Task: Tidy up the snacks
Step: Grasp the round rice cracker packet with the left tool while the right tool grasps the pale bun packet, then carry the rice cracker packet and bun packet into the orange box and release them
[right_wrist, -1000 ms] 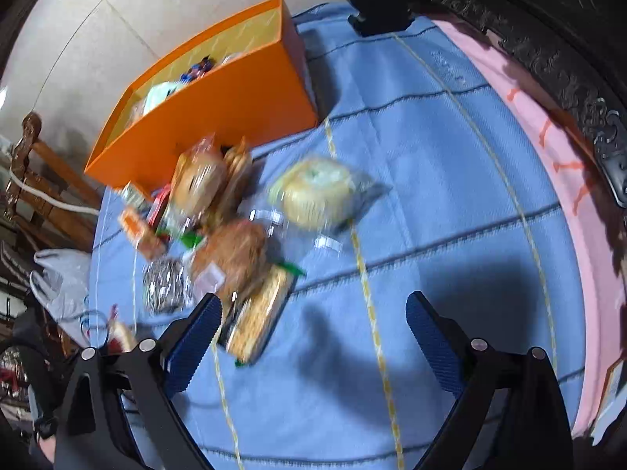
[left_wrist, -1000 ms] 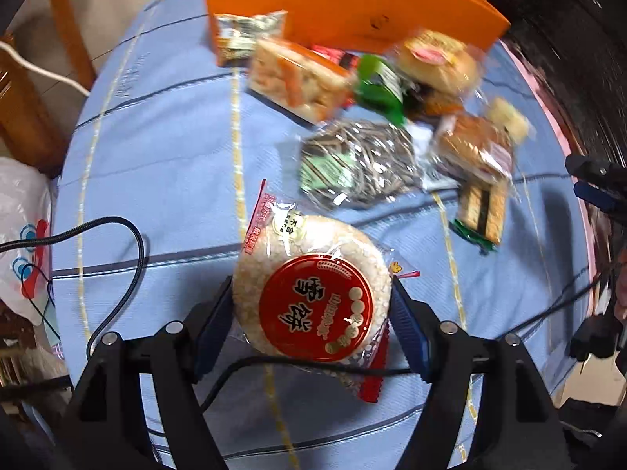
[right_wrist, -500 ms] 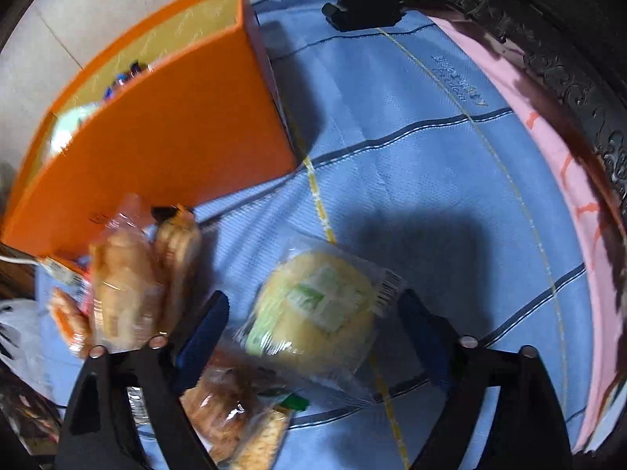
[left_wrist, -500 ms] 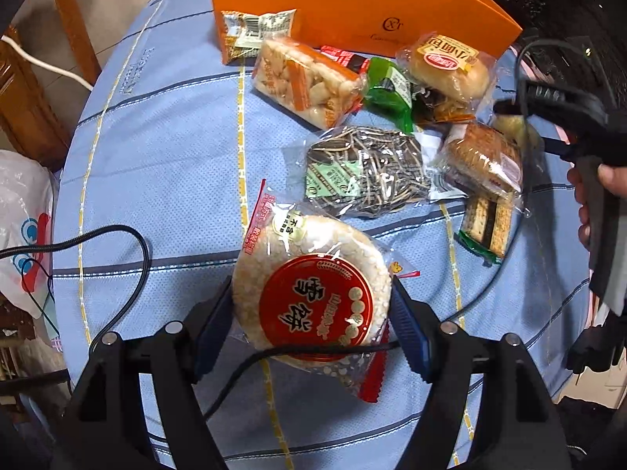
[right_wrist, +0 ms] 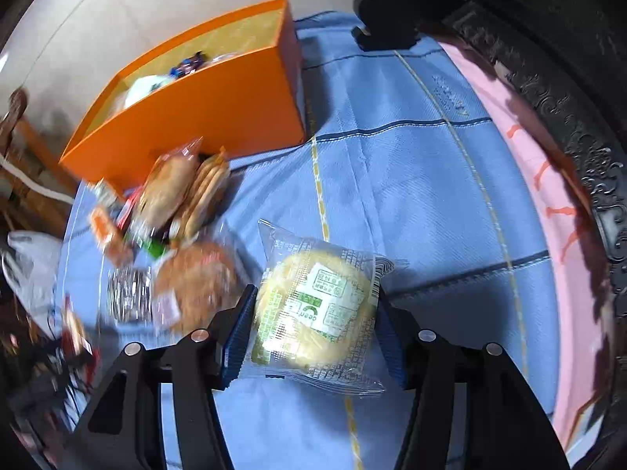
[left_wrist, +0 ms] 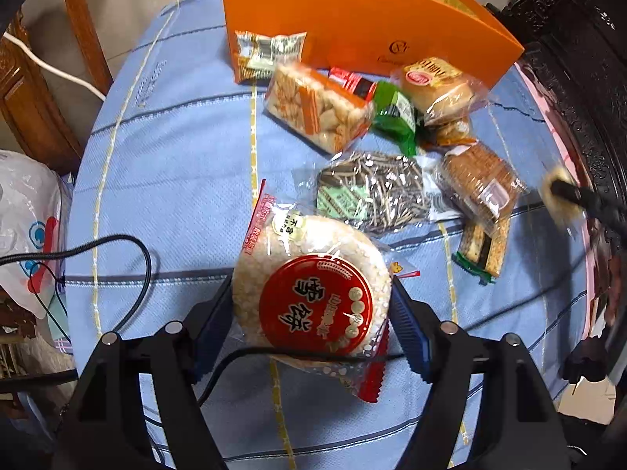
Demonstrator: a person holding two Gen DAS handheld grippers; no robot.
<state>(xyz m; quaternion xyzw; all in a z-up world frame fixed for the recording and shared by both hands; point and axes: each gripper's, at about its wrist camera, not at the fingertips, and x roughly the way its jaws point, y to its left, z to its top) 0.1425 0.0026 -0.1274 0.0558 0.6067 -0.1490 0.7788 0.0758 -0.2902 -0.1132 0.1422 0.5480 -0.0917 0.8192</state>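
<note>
Blue tablecloth (left_wrist: 164,164); two grippers, fingers pinching one rice cracker pack (left_wrist: 313,293), one bun (right_wrist: 313,305).

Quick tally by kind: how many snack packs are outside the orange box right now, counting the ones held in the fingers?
Bread and bun packs: 3
Cracker packs: 3
Seed bags: 1
Other small packets: 4
Total: 11

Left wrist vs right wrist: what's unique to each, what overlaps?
Left wrist only: left gripper clamped on the rice cracker pack; biscuit bar.
Right wrist only: right gripper, whose jaws have just been closing, round the pale bun pack; snacks inside the orange box.
Both: that box, sunflower seeds, blue tablecloth.
</note>
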